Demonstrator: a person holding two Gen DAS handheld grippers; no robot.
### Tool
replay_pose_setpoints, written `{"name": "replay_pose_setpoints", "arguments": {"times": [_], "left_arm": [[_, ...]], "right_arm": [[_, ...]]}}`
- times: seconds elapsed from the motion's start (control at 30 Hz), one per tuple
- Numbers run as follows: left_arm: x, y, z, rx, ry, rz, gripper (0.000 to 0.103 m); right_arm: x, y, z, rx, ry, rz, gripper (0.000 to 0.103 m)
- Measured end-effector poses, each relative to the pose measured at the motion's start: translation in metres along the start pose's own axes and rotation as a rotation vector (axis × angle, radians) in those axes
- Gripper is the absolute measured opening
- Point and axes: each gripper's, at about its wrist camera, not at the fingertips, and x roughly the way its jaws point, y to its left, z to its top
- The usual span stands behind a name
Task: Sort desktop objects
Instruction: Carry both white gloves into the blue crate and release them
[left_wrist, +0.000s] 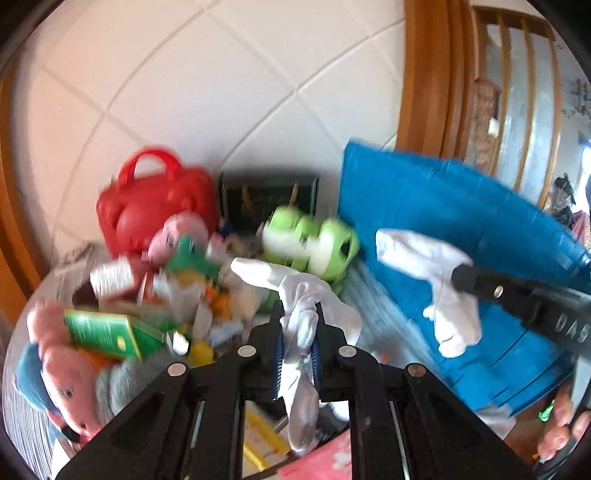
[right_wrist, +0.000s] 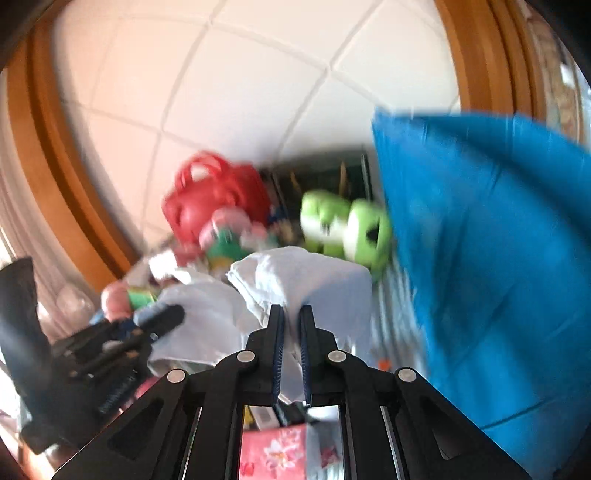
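My left gripper (left_wrist: 298, 317) is shut on a white cloth (left_wrist: 303, 295) that bunches between its jaws and hangs below them. My right gripper (right_wrist: 291, 314) is shut on another part of the same white cloth (right_wrist: 306, 280), held above the desk. In the left wrist view the right gripper (left_wrist: 463, 275) comes in from the right, pinching a white end of the cloth (left_wrist: 443, 295). In the right wrist view the left gripper (right_wrist: 162, 317) shows at lower left, on the cloth. Both views are blurred.
A blue bin (left_wrist: 461, 236) stands at the right. Behind the cloth are a red case with a handle (left_wrist: 155, 206), a green plush toy (left_wrist: 314, 243), pink plush toys (left_wrist: 70, 380), a green box (left_wrist: 110, 332) and a pink patterned box (right_wrist: 273, 450).
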Motion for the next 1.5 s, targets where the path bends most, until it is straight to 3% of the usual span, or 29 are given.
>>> {"name": "replay_pose_setpoints", "arguments": {"times": [0.3,0.47,0.7,0.93,1.07,1.33,1.43,1.5], "left_arm": [[-0.04,-0.086,0.081,0.068,-0.152,-0.12,0.012],[-0.033,-0.156,0.116,0.138,-0.17,-0.196,0.012],[0.02,-0.248,0.146,0.259,-0.053,-0.277,0.012],[0.103,-0.312,0.15,0.322,0.218,-0.295,0.012],[0.134,-0.326,0.14,0.34,0.323,-0.268,0.012],[0.15,-0.335,0.126,0.362,0.393,-0.203,0.013],[0.155,-0.333,0.124,0.358,0.426,-0.172,0.022],[0.158,-0.33,0.122,0.357,0.437,-0.151,0.048]], "right_arm": [[-0.118,-0.036,0.078,-0.004,-0.224,-0.112,0.009],[-0.156,-0.081,0.108,-0.023,-0.242,-0.239,0.009],[-0.151,-0.164,0.132,-0.006,-0.113,-0.366,0.009],[-0.099,-0.247,0.124,0.042,0.144,-0.438,0.009],[-0.079,-0.277,0.116,0.044,0.248,-0.455,0.009],[-0.06,-0.305,0.109,0.036,0.35,-0.447,0.011],[-0.055,-0.308,0.109,0.021,0.373,-0.451,0.011],[-0.053,-0.308,0.111,0.012,0.384,-0.46,0.012]]}}
